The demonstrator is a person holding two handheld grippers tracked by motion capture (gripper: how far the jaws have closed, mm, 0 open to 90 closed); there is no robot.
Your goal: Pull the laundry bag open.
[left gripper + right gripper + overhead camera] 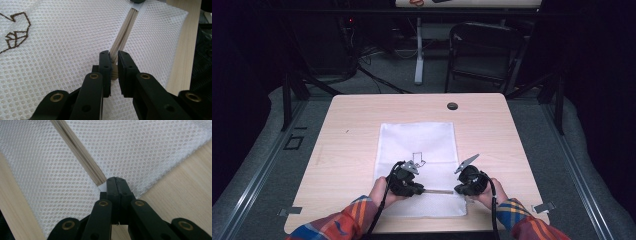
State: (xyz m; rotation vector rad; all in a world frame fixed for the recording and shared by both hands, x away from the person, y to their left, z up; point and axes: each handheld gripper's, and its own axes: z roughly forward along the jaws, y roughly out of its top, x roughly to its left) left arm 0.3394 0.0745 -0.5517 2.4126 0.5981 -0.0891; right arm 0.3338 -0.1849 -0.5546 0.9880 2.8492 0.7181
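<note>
Near the desk's [492,120] front edge, the left hand-held gripper [113,58] pinches the zipper pull [114,71] of a white mesh bag [417,140]. The right hand-held gripper [116,180] clamps the bag's fabric at the zipper's [82,157] end, toward the front right corner.

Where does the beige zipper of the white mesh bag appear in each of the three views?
High view: the zipper is a short line low in the centre, between the two grippers.
Left gripper view: it runs from the jaws up toward the top centre.
Right gripper view: it runs from the top left down to the jaws.
Shared landmark: the white mesh bag.
</note>
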